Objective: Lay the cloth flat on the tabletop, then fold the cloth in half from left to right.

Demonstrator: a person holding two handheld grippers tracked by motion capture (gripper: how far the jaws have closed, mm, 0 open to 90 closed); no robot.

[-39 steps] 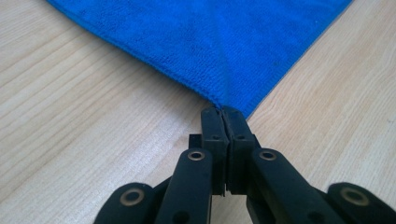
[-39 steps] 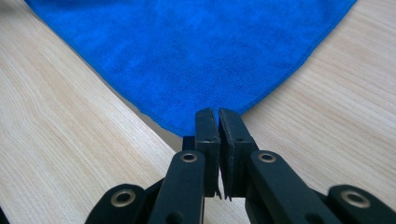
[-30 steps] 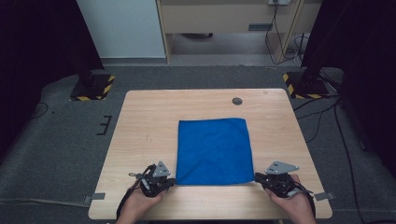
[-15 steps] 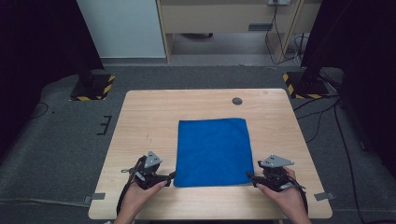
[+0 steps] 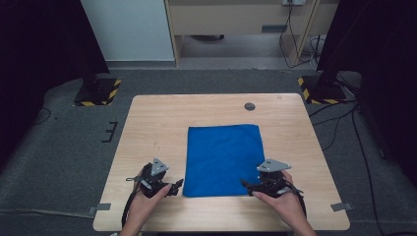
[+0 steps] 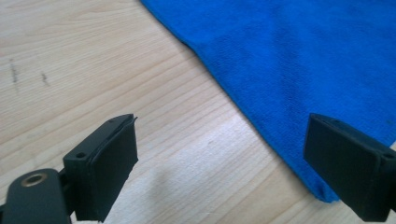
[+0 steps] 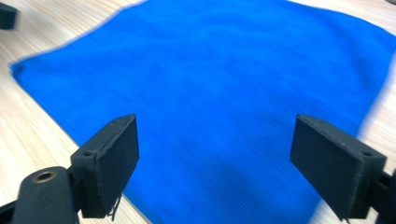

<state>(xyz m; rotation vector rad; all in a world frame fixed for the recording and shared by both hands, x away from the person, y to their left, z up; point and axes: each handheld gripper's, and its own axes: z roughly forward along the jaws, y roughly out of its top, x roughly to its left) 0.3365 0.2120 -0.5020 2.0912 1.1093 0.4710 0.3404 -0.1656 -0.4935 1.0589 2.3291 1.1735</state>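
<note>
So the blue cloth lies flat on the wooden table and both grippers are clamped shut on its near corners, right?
Not quite. The blue cloth does lie flat on the wooden table, but neither gripper is clamped on it. The left gripper and the right gripper have just been opening; each gripper view shows its jaws standing wide apart, pressing on nothing.

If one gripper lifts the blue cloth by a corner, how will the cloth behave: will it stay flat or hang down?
The blue cloth lies flat and thin on the wooden table, so it probably is floppy and would hang down from one corner. Its fine, soft-looking weave suggests it is light. Pushed from the edge, it would likely wrinkle or bunch on the wood rather than slide whole.
</note>
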